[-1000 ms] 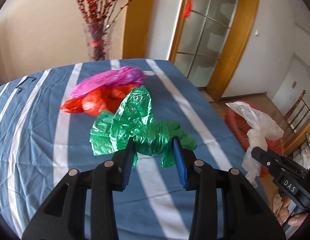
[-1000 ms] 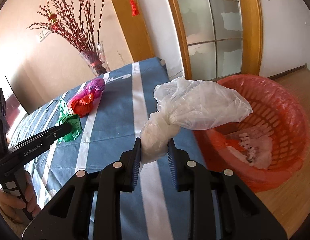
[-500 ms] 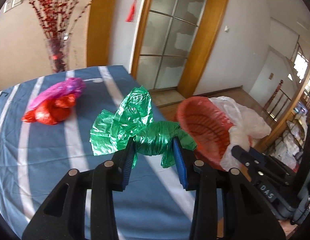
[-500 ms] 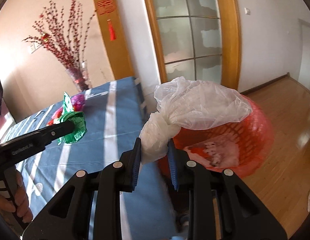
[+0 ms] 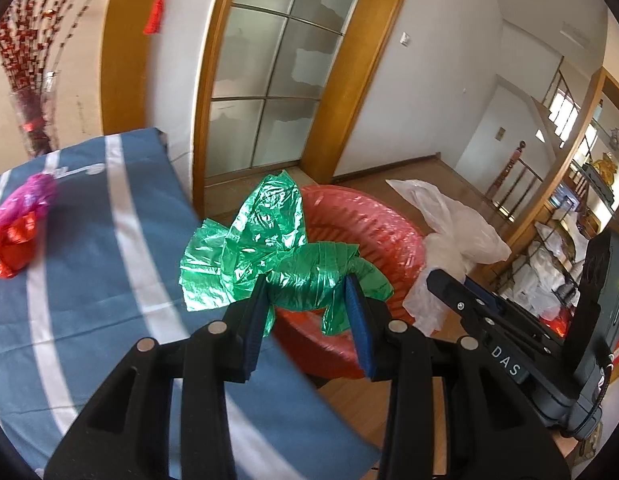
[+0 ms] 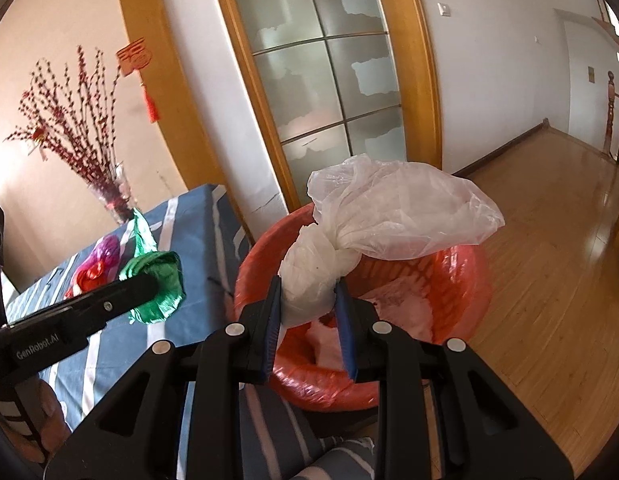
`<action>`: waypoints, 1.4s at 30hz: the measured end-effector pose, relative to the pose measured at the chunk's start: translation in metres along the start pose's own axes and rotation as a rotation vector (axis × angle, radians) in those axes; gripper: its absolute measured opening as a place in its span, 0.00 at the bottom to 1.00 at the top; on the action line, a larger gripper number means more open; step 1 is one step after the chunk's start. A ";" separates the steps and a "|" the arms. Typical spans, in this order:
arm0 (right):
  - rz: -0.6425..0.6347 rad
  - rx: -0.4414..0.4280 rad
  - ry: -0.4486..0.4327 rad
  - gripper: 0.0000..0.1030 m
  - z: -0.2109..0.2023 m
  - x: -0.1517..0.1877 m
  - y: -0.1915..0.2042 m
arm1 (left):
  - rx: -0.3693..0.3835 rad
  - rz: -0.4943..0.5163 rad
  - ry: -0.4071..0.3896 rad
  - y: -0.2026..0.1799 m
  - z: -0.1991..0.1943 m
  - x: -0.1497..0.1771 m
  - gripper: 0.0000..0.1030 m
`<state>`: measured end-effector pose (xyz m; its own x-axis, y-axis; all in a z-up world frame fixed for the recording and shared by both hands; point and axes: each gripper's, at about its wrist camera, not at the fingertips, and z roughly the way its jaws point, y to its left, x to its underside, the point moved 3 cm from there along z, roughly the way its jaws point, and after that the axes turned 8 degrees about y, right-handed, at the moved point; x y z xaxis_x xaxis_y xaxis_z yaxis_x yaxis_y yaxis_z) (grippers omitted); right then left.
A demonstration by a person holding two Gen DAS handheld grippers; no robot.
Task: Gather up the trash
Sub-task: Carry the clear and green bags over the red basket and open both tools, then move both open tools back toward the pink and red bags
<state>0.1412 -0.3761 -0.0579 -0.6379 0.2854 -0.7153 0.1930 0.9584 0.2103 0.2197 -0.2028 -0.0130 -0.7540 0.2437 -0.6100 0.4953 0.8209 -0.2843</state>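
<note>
Red basket [image 6: 461, 276] on wood floor beside striped table [image 5: 89, 280]. Right gripper [image 6: 309, 312] clamped on white bag's [image 6: 397, 208] knotted neck; bag over basket, long axis running up and right. Left gripper [image 5: 309, 312] clamped on green bag [image 5: 269, 240], twisted waist crosswise between pads, loose end pointing up-left, above basket's near rim.
</note>
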 end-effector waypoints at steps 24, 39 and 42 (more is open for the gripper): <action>0.073 0.011 0.010 0.37 0.020 -0.025 -0.043 | 0.063 0.000 0.106 -0.011 0.082 -0.031 0.54; 0.000 0.015 0.011 0.48 0.015 -0.016 -0.013 | -0.140 -0.046 0.051 0.055 0.035 -0.009 0.65; -0.037 -0.008 0.025 0.48 0.016 -0.012 0.004 | -0.190 -0.071 0.029 0.078 0.017 -0.003 0.65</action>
<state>0.1621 -0.3760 -0.0593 -0.6629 0.2492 -0.7060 0.1627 0.9684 0.1891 0.2680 -0.1486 -0.0458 -0.7973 0.1945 -0.5714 0.3526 0.9184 -0.1793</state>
